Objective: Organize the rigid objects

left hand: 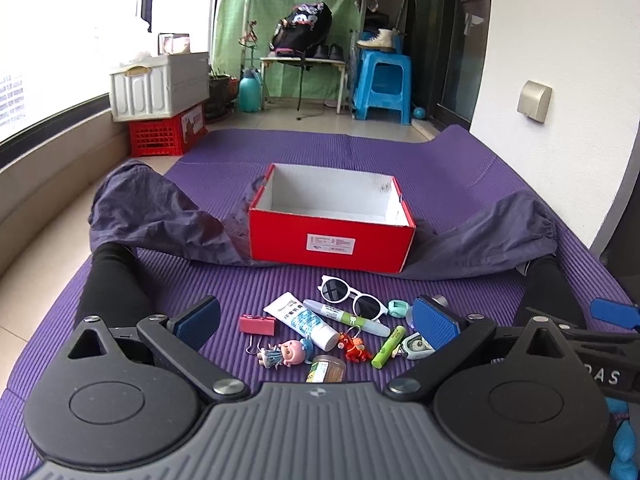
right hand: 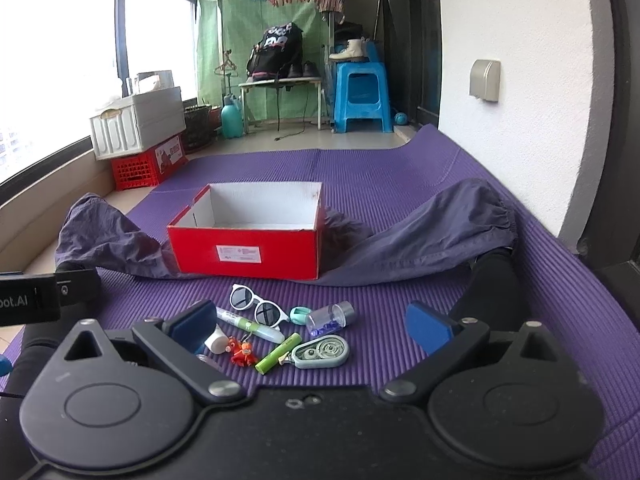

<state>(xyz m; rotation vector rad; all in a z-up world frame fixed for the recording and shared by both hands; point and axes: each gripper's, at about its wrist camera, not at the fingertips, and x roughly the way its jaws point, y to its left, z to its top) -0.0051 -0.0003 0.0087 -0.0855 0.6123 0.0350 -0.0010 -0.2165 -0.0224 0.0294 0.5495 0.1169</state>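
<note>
Grippers first: our left gripper [left hand: 316, 322] and our right gripper [right hand: 310, 320] both hang over the pile with their blue pads spread wide, and neither one holds anything. The small things lie close together on the ribbed purple foam mat [left hand: 460, 168], between us and the red cardboard shoebox [left hand: 331, 240]. The box is white inside, has no lid, and looks empty, so we think no thing has gone in yet.

To do this step well, we should pick one thing at the edge of the pile, come straight down, and squeeze across its thin side.

We go from the left. The pink metal binder clip [left hand: 258, 325] is flat and hard, with thin wire handles. Near it lies a little plastic doll with a pink face [left hand: 285, 354], bumpy and round. The white squeezy tube with blue writing [left hand: 304, 320] is soft, so we should press it gently. The small jar with a brown lid [left hand: 327, 369] is round and could roll. The white marker pen with a green band [left hand: 346, 317] is smooth and long. The white round sunglasses with dark lenses [left hand: 352, 298] have thin arms that could bend. The orange toy keychain [left hand: 354, 348] is knobbly. The lime green stick [left hand: 386, 348] is a slim tube. The mint correction tape case [right hand: 322, 352] is flat and smooth. The clear little bottle with blue bits inside [right hand: 330, 316] lies on its side.
</note>
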